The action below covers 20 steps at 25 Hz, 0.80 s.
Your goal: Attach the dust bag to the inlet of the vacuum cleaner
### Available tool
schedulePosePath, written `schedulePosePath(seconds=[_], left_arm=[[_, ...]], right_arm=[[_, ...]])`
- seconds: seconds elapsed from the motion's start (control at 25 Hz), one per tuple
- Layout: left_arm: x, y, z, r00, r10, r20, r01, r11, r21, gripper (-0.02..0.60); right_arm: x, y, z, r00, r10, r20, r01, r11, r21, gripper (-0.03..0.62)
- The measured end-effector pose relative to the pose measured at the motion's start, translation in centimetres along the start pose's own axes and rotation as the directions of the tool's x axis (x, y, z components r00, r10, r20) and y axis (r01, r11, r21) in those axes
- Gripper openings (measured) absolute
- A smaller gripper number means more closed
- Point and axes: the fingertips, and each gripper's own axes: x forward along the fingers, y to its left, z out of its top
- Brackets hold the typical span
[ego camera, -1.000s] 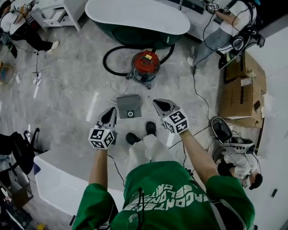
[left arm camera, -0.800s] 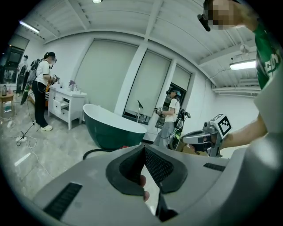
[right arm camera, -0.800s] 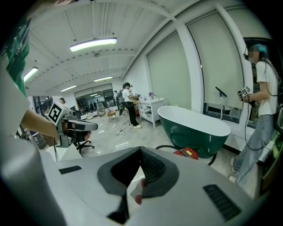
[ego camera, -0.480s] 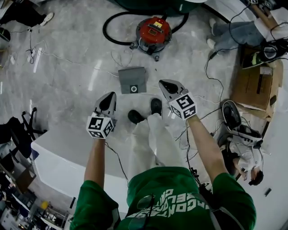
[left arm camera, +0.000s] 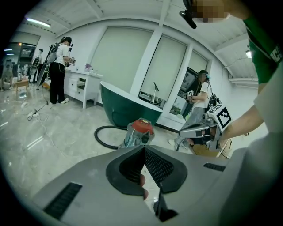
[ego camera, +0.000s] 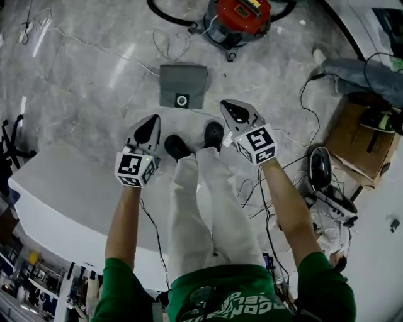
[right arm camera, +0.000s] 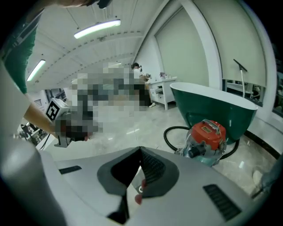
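Observation:
A grey dust bag lies flat on the marble floor, its round collar at the near edge. Beyond it stands the red vacuum cleaner, also seen in the left gripper view and the right gripper view. My left gripper hangs short of the bag, to its near left, with its jaws together and empty. My right gripper is at the bag's near right, likewise shut and empty. Neither touches the bag, which both gripper views hide.
My black shoes stand just short of the bag. A black hose curls from the vacuum by a green bathtub. Cables, a cardboard box and gear lie to the right; a white counter is at left.
Both grippers have sunk toward the floor, still shut. In the head view the bag and vacuum have slid toward the top and look larger.

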Motion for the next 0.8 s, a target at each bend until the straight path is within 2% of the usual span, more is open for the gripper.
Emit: schedulePosePath(seconds=[0.2,0.4,0.56,0.8], left_arm=[[2.9,2.8,-8.2,0.999,0.033,-0.022,-0.034,0.998,-0.044,0.000],[6.8,7.0,-16.0,0.998,0.054,-0.017,-0.055,0.998,-0.041,0.000],[10.3,9.2,-23.3,0.999,0.040,0.004,-0.040,0.998,-0.041,0.000],[16.5,12.7,-35.2,0.999,0.036,0.012,-0.035,0.996,-0.088,0.000]], right_arm=[[6.4,0.6,-7.0,0.993,0.093,-0.067,-0.096,0.995,-0.034,0.005],[13.8,0.3,-13.8,0.984,0.145,-0.101,-0.149,0.988,-0.035,0.005],[19.1,0.2,-21.0,0.975,0.189,-0.119,-0.199,0.977,-0.082,0.005],[27.3,-0.5,-31.9,0.956,0.263,-0.133,-0.279,0.952,-0.123,0.005]])
